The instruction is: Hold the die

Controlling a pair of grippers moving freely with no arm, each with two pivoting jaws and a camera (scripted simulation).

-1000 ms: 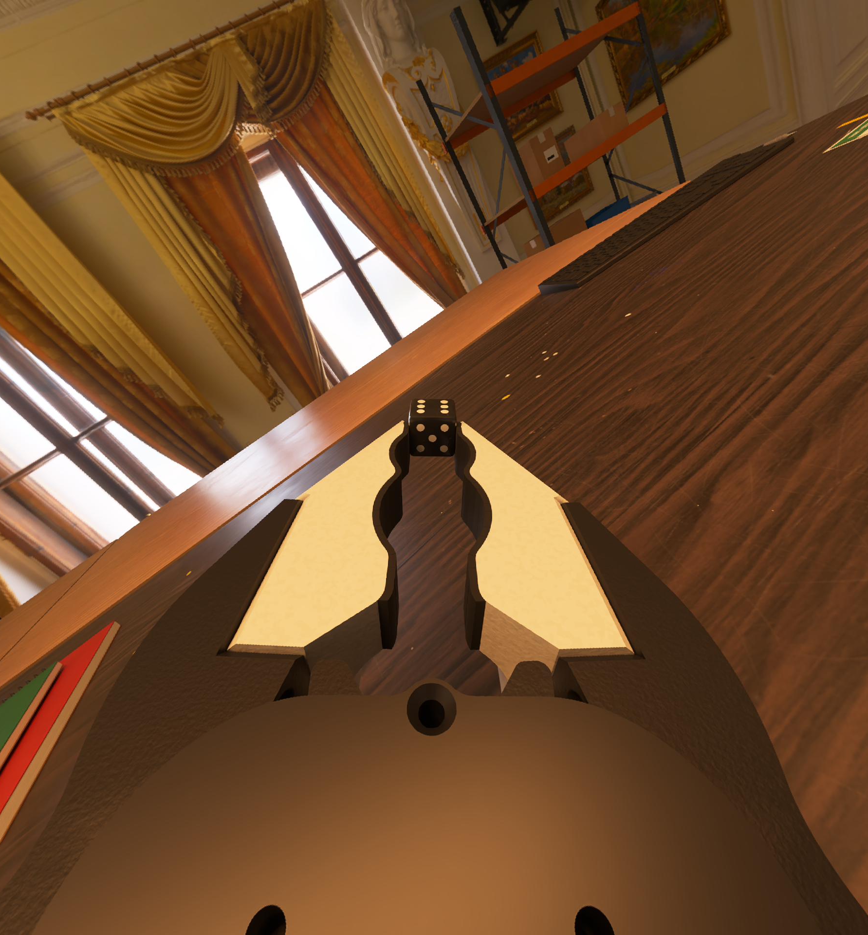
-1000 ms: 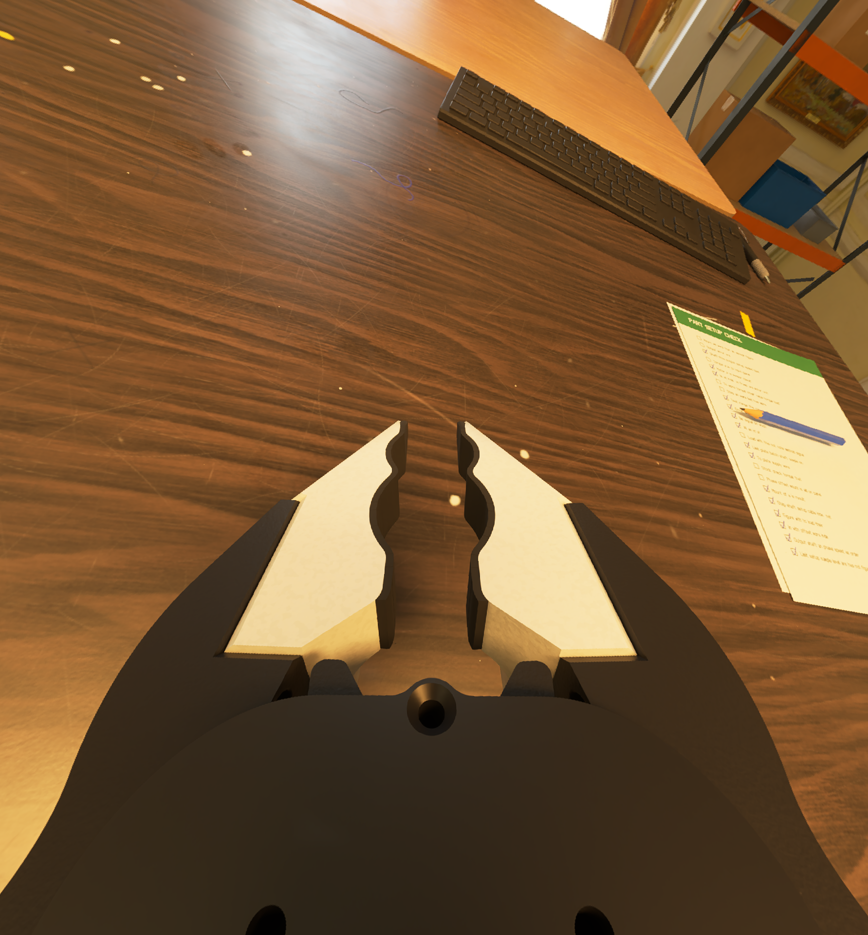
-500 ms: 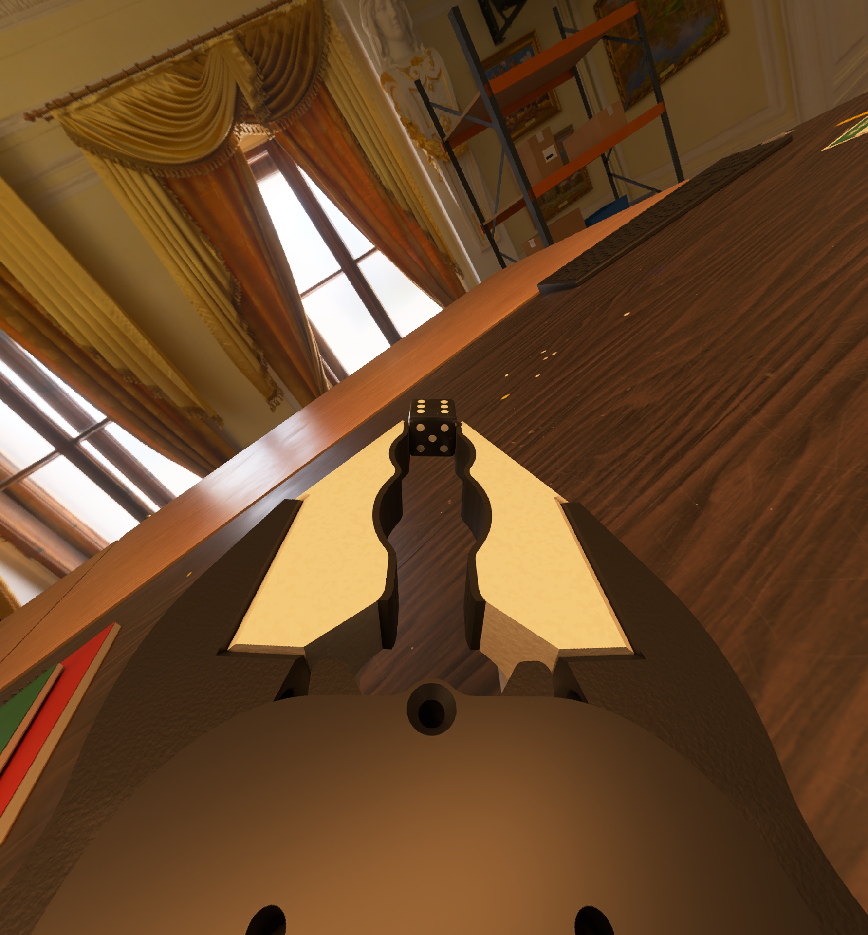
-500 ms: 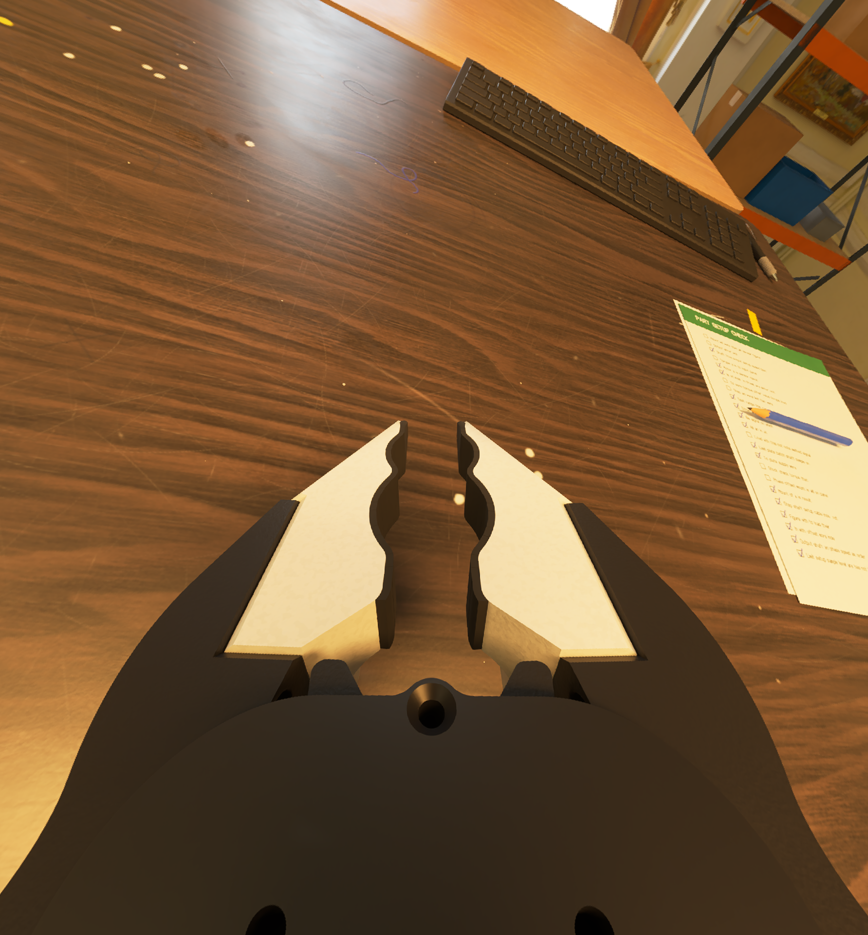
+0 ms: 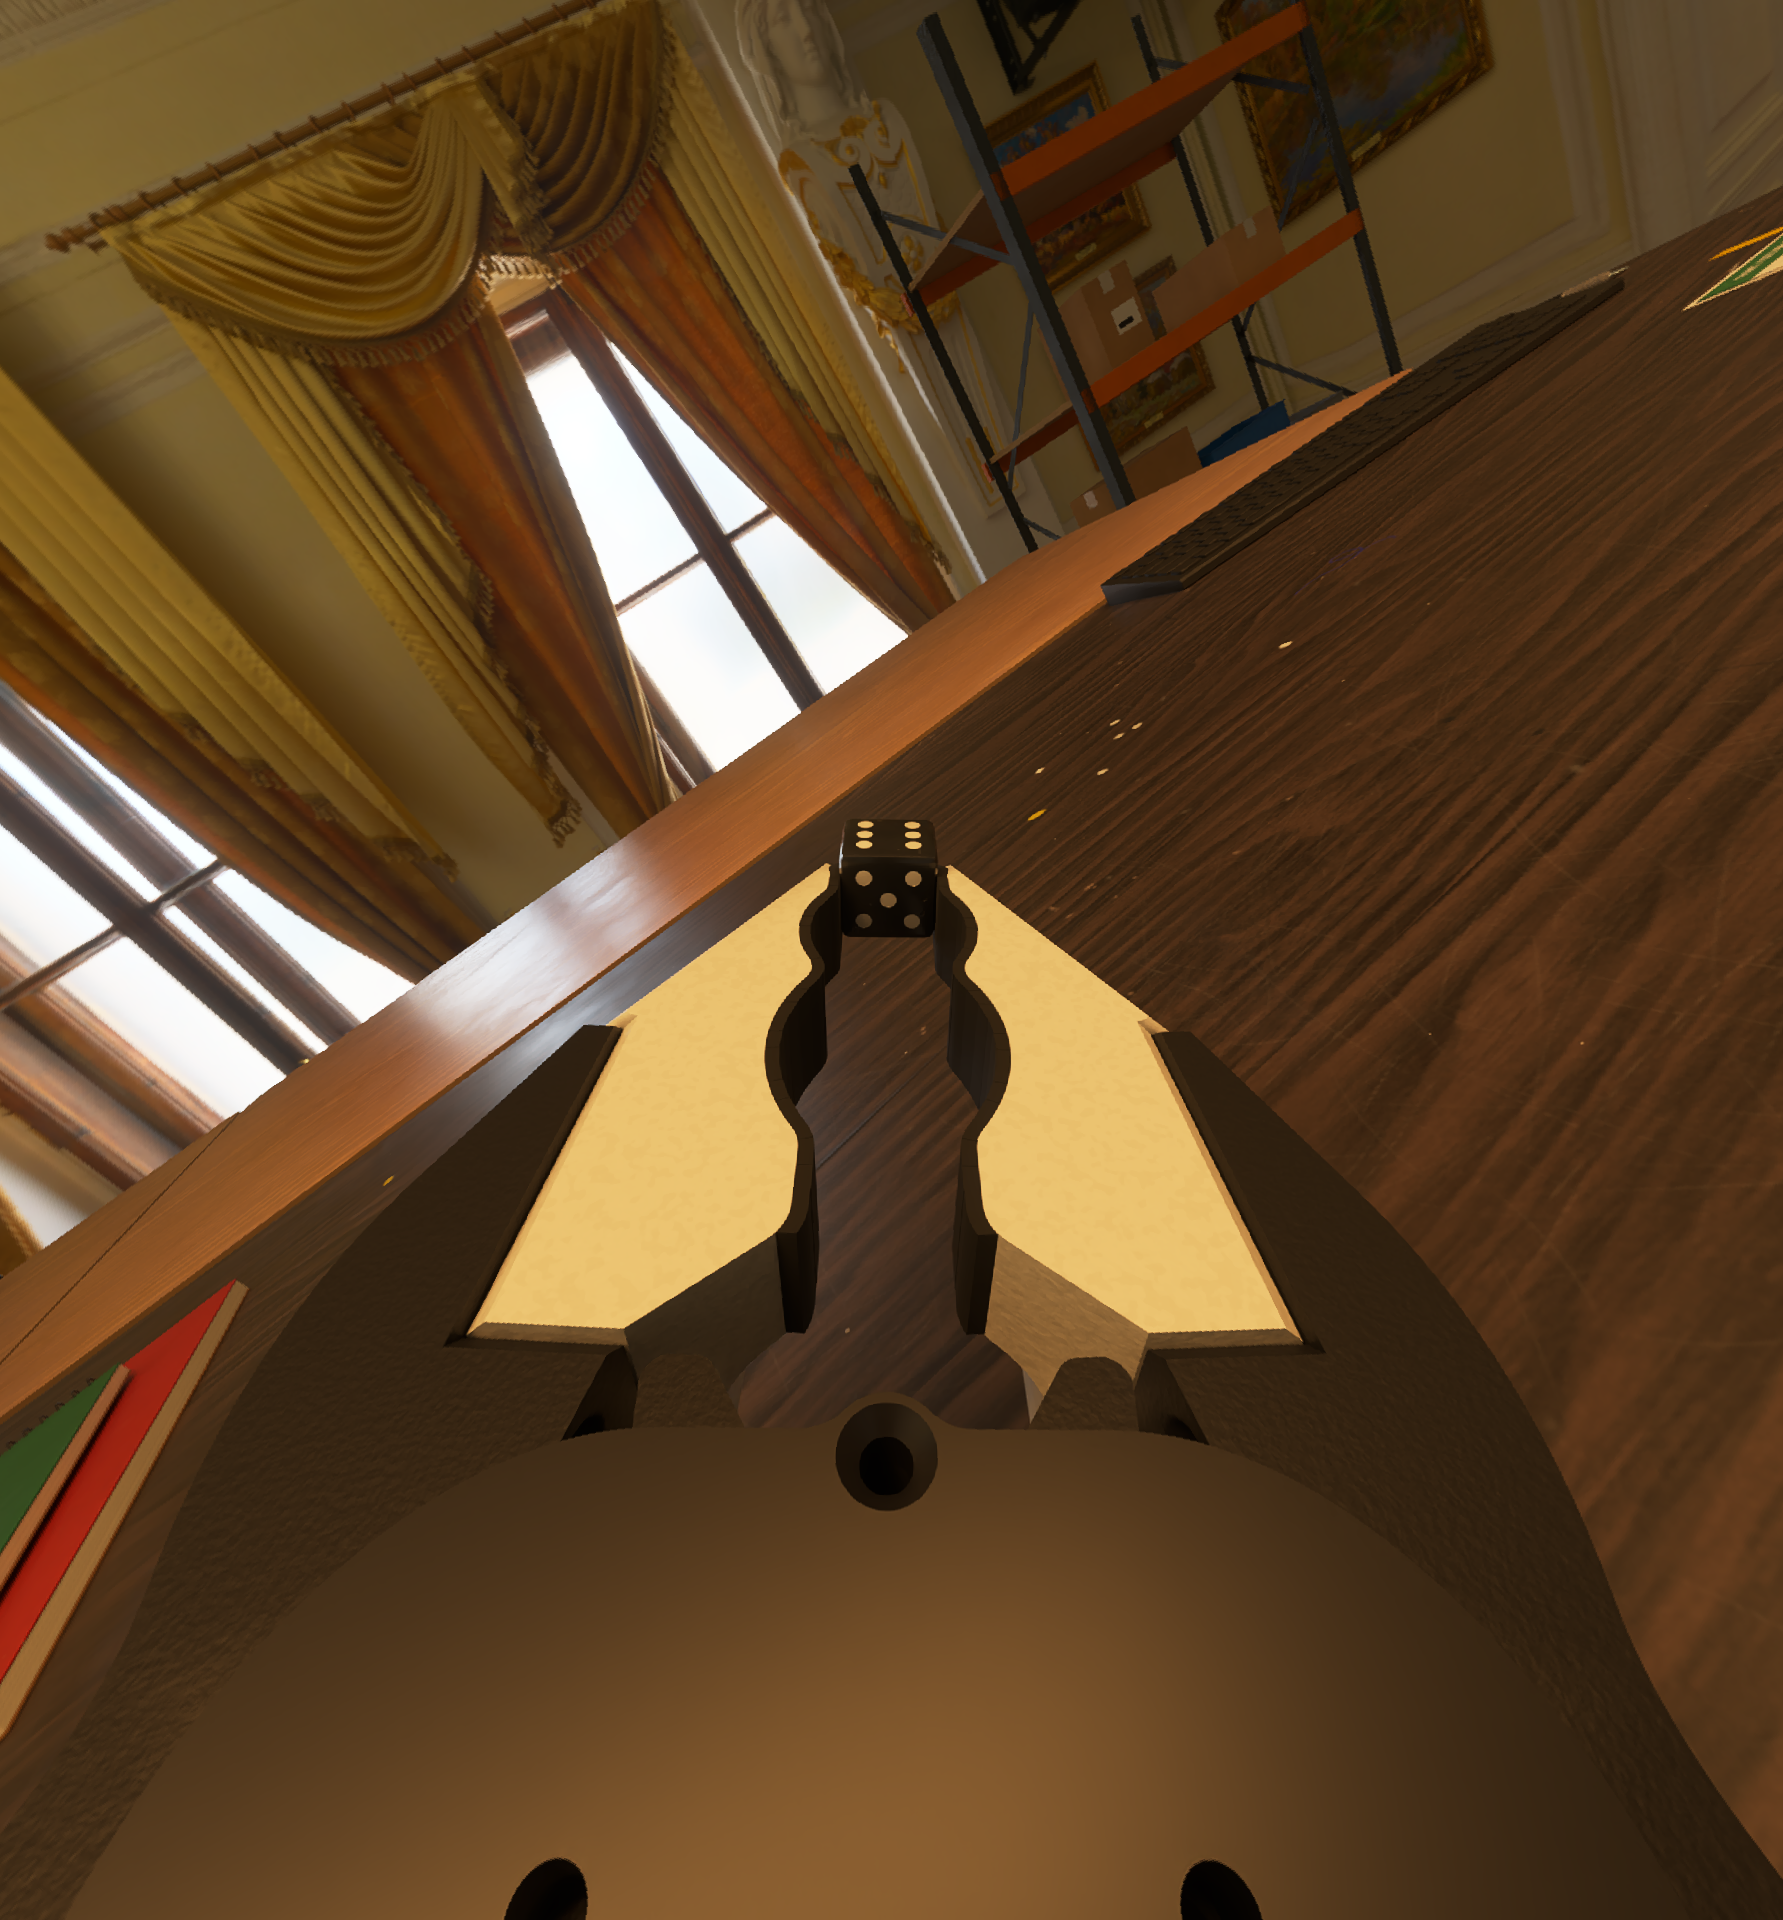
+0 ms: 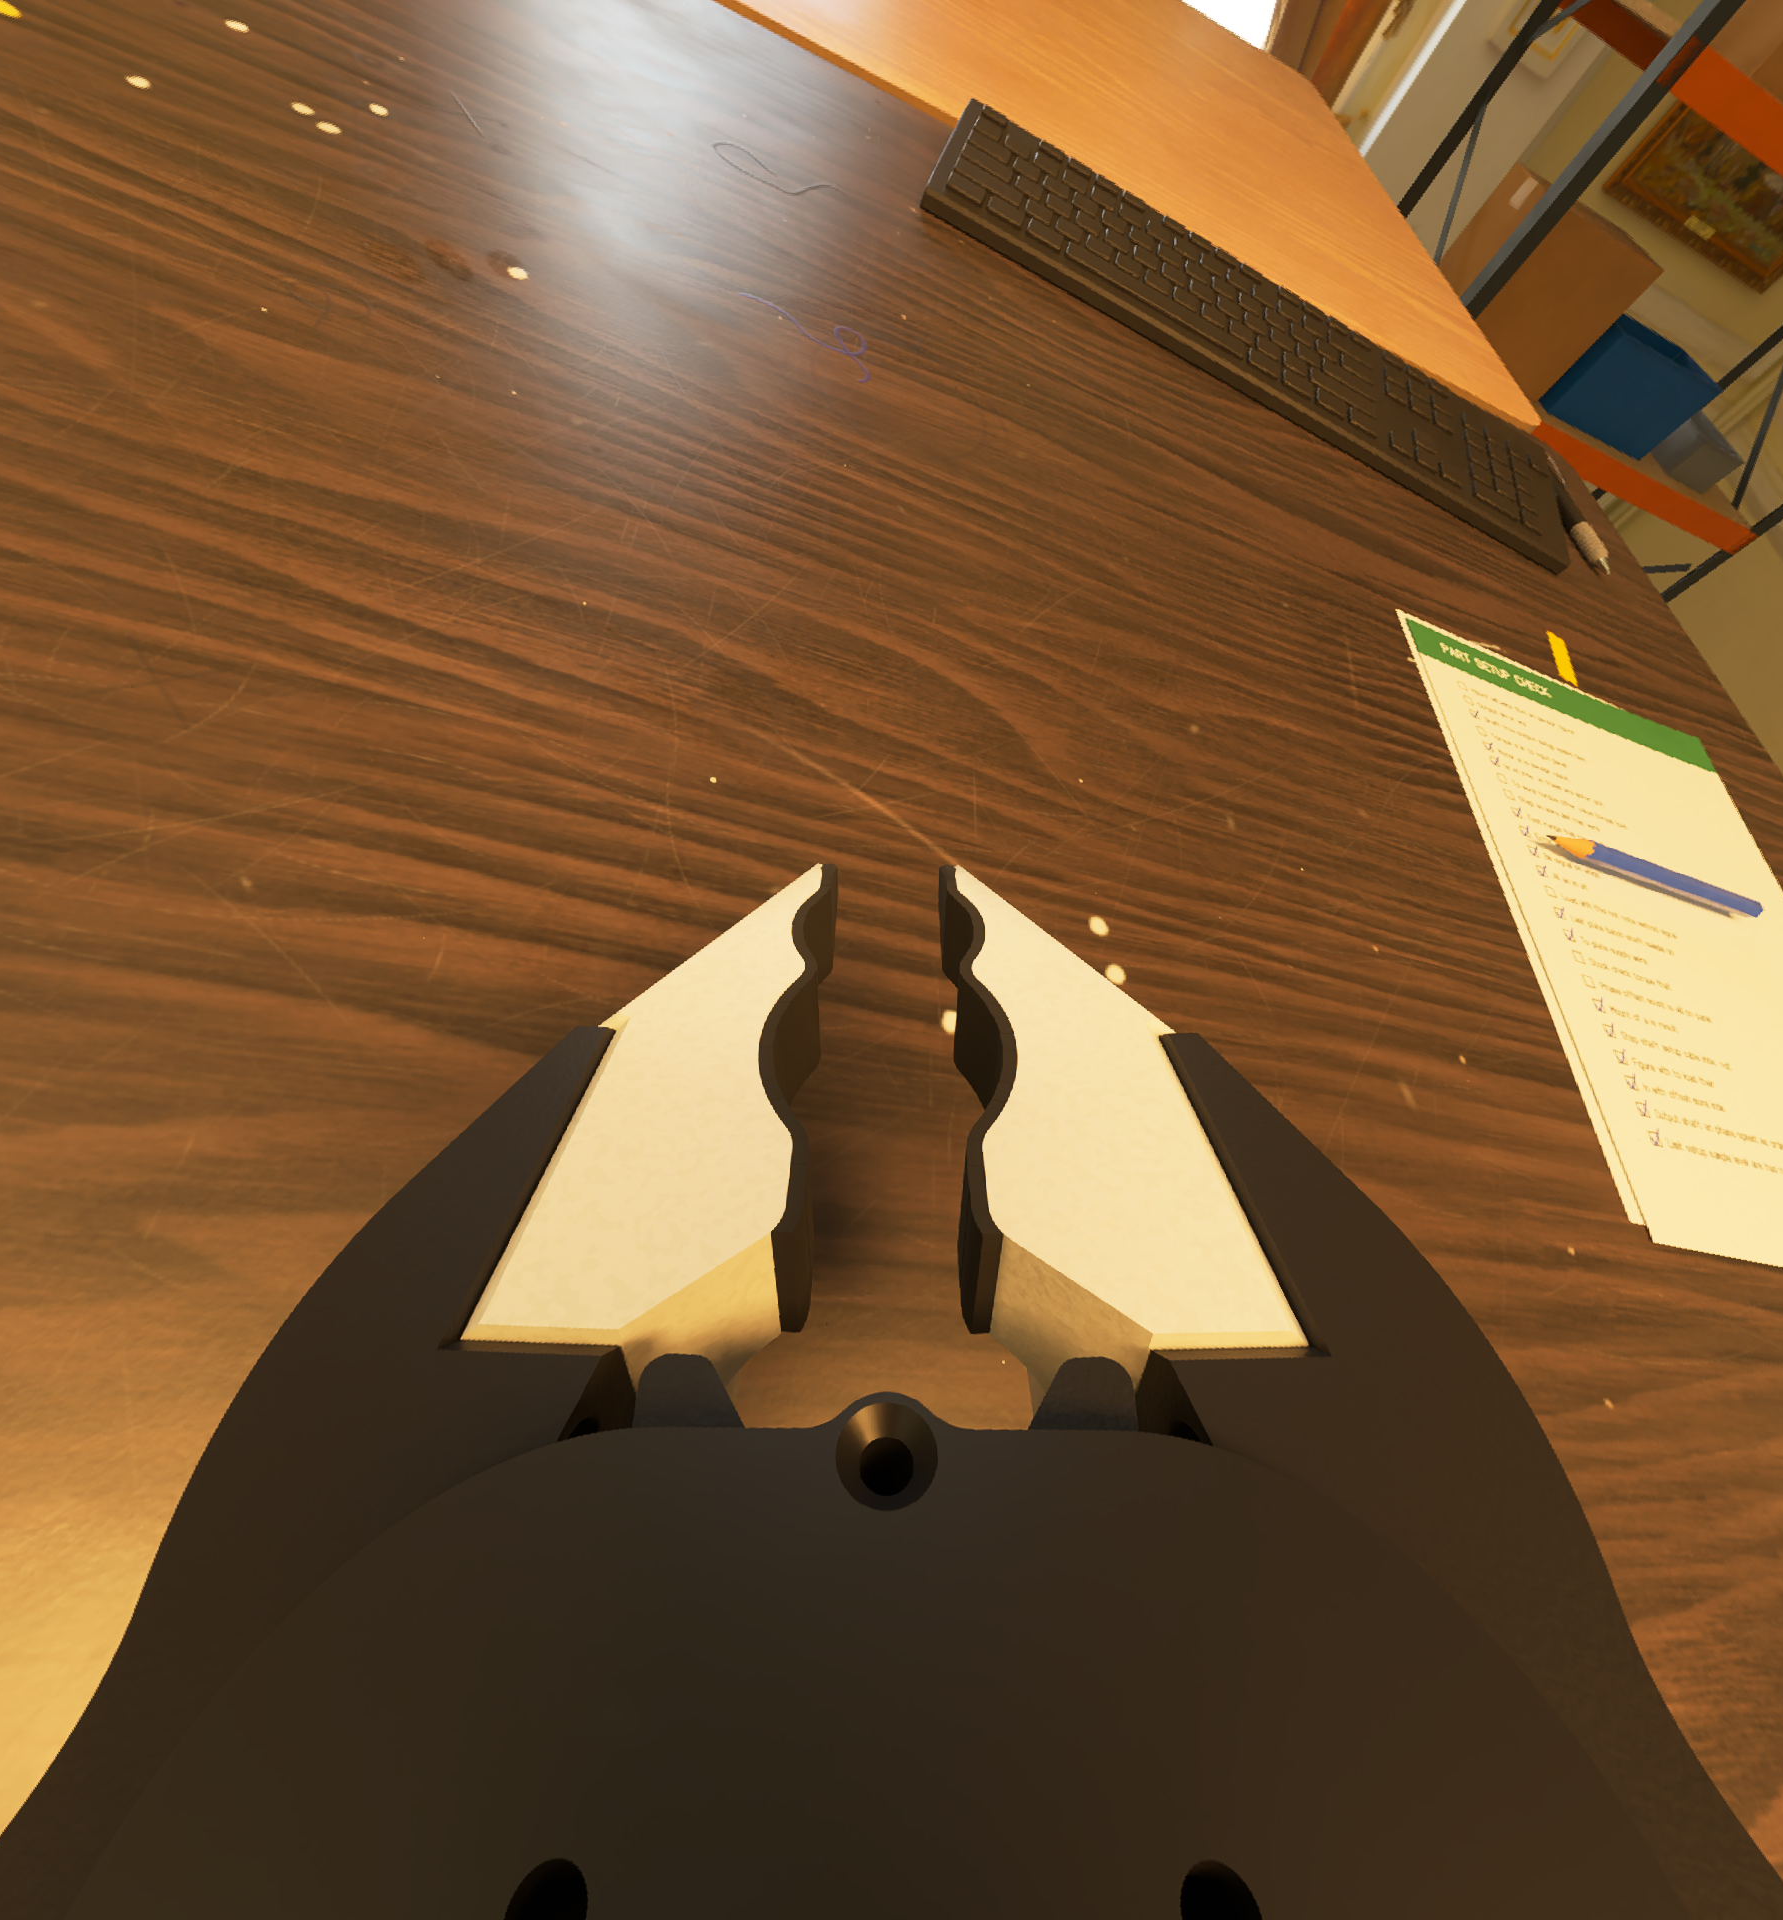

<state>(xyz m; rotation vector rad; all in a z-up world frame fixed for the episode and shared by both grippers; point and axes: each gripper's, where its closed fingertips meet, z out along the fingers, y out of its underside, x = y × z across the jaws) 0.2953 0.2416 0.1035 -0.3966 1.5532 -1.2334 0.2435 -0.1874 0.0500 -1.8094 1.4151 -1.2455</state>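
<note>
Right, I see the dark wooden worktop (image 6: 554,623) carrying a black keyboard (image 6: 1251,312), a printed sheet (image 6: 1697,1039) and a blue pencil (image 6: 1656,878). My right gripper (image 6: 887,883) hovers with fingers slightly spread, holding nothing. My left gripper (image 5: 887,894) pinches the black die (image 5: 888,879) at its fingertips, above the worktop.

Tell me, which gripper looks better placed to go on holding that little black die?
Left. The left gripper has the die pinched between its fingertips, above the table. The right gripper holds nothing, and no die shows in its view.
</note>
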